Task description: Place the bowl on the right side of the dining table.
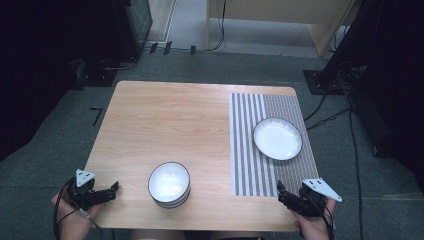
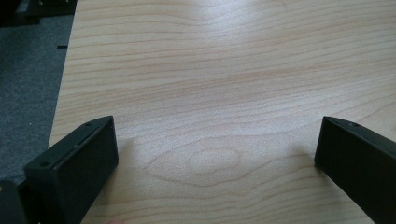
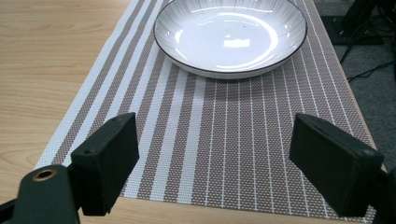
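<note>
A: Where are the dishes seen, relative to the two claws?

B: From the high view, the stack of bowls [image 1: 169, 184] is placed near the front edge of the table [image 1: 165, 120], well to the right of the left gripper [image 1: 114, 188] and apart from it. The plate [image 1: 277, 138] is laid on the striped mat [image 1: 245, 150], ahead of the right gripper [image 1: 280, 191] and well apart from it.

A: And how are the claws held?

B: The jaws of the left gripper [image 2: 217, 154] are spread wide, and only bare wood is seen between them. The jaws of the right gripper [image 3: 215, 163] are also held apart, with nothing clamped; only the mat [image 3: 219, 140] is seen between them.

A: How are the hands posed?

B: The left hand [image 1: 72, 220] is kept at the front left corner of the table, with its gripper pointed to the right, toward the bowls. The right hand [image 1: 312, 225] is kept at the front right corner, at the near end of the mat, with its gripper pointed up and to the left.

A: What is given by one view and not by another?

B: In the right gripper view the plate [image 3: 230, 35] is shown close, with its dark rim and fine lines inside. In the left gripper view the wood grain of the table [image 2: 224, 70] and a strip of grey floor [image 2: 28, 84] at the left are shown.
</note>
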`<state>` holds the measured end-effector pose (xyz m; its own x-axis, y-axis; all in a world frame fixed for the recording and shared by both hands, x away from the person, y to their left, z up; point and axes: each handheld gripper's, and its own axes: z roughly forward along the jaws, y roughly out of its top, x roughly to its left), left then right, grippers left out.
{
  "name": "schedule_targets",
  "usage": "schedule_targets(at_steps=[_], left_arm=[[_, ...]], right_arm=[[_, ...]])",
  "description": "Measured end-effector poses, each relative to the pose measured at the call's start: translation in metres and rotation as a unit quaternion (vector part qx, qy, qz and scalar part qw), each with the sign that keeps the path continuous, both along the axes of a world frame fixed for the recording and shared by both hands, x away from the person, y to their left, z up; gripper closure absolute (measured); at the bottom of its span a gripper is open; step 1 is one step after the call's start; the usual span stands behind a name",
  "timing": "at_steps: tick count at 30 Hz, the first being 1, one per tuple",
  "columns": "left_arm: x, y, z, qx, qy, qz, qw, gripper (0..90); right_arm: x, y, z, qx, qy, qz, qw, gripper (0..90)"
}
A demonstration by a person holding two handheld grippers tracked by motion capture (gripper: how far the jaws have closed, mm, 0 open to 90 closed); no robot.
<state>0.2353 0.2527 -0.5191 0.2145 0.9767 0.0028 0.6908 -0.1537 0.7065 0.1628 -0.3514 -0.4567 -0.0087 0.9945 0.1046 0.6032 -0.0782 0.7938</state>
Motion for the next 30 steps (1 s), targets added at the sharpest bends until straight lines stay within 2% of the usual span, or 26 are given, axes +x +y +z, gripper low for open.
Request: schedule_targets(at_steps=[24, 30], left_arm=[[0.000, 0.000, 0.000, 0.000, 0.000, 0.000, 1.0000, 0.0], [0.000, 0.000, 0.000, 0.000, 0.000, 0.000, 1.0000, 0.0]], right_arm=[[0.015, 0.032, 0.011, -0.010, 0.009, 0.035, 0.9993, 15.2], [0.017, 0.035, 0.012, -0.005, 0.011, 0.039, 0.9992, 14.8]])
